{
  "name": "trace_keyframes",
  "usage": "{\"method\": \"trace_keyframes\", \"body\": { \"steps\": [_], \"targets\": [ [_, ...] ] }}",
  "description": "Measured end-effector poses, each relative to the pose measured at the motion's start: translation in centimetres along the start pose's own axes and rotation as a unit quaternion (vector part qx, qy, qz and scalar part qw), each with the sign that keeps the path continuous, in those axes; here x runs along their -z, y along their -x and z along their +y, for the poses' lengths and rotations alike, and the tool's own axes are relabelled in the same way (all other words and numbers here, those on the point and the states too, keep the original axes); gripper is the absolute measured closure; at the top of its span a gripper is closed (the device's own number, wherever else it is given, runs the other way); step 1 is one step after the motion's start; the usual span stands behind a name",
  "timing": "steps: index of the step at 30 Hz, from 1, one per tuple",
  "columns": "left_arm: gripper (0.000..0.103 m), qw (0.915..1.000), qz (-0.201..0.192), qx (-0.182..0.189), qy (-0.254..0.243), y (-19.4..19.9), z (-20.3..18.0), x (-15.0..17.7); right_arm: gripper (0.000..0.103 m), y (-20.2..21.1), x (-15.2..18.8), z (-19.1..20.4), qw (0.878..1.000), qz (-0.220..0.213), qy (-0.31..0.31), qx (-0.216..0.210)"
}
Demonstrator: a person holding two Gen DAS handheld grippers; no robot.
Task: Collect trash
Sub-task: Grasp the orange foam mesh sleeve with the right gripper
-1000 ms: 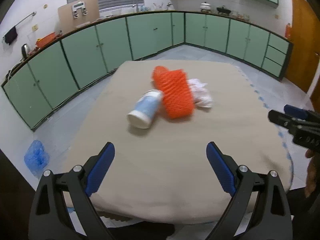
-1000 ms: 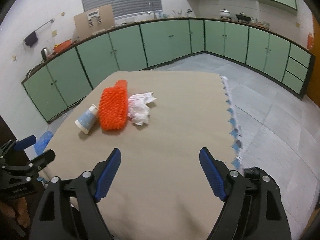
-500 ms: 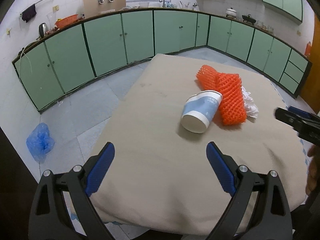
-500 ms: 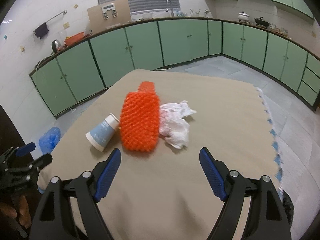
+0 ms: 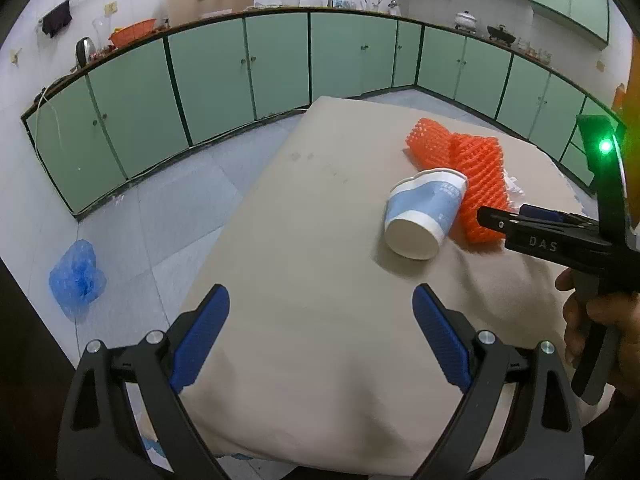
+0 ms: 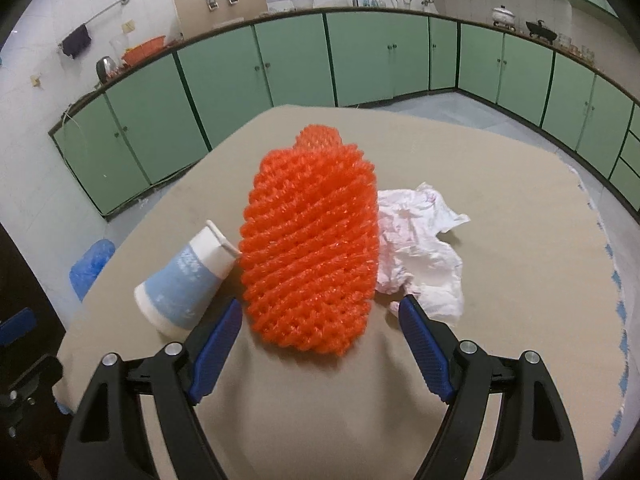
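While my right gripper narrows its wide-spread jaws just short of the orange foam net, nothing yet between the pads, my left gripper hangs wide open and empty over bare tablecloth near the table's front edge. The net lies flat at the cloth's centre, its long axis running away from my right jaws, narrow end farthest. A tipped paper cup touches the net's left side, base toward me, and crumpled white paper touches its right.

Both wrist cams face down-fwd, sharing orange net & cup.
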State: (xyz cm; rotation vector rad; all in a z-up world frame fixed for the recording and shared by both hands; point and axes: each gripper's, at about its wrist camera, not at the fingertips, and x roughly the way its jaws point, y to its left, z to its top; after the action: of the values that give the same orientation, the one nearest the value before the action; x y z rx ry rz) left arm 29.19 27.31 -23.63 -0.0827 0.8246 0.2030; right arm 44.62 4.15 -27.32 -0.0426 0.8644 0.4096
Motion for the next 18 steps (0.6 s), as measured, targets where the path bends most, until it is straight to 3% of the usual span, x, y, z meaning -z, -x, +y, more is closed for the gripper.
{"method": "trace_keyframes", "body": {
  "steps": [1, 3, 4, 6, 8, 12, 18],
  "targets": [
    [0.013, 1.0, 0.001, 0.0, 0.0, -0.1, 0.1, 0.0, 0.032, -0.3, 0.0, 0.0, 1.0, 0.006, 0.002, -0.003],
    [0.013, 1.0, 0.003, -0.001, -0.001, -0.2, 0.1, 0.1, 0.053, -0.8, 0.1, -0.1, 1.0, 0.02, 0.003, -0.012],
    [0.013, 1.0, 0.003, -0.001, -0.001, -0.1, 0.1, 0.1, 0.055, -0.8, 0.0, 0.0, 1.0, 0.017, 0.003, -0.012],
    [0.013, 1.0, 0.003, -0.001, -0.001, 0.0, 0.0, 0.1, 0.073, -0.5, 0.0, -0.1, 1.0, 0.013, 0.006, -0.015],
    [0.013, 1.0, 0.002, -0.001, -0.001, 0.1, -0.1, 0.1, 0.083, 0.3, 0.1, -0.5, 1.0, 0.009, 0.004, -0.022],
    [0.013, 1.0, -0.003, 0.005, -0.005, 0.6, -0.6, 0.1, 0.091, 2.4, 0.4, -1.4, 1.0, -0.004, 0.004, -0.025],
    [0.013, 0.9998, -0.009, 0.018, -0.006, 1.3, -1.2, -0.2, 0.093, 5.0, 1.0, -2.8, 0.999, -0.018, -0.007, -0.028]
  ]
}}
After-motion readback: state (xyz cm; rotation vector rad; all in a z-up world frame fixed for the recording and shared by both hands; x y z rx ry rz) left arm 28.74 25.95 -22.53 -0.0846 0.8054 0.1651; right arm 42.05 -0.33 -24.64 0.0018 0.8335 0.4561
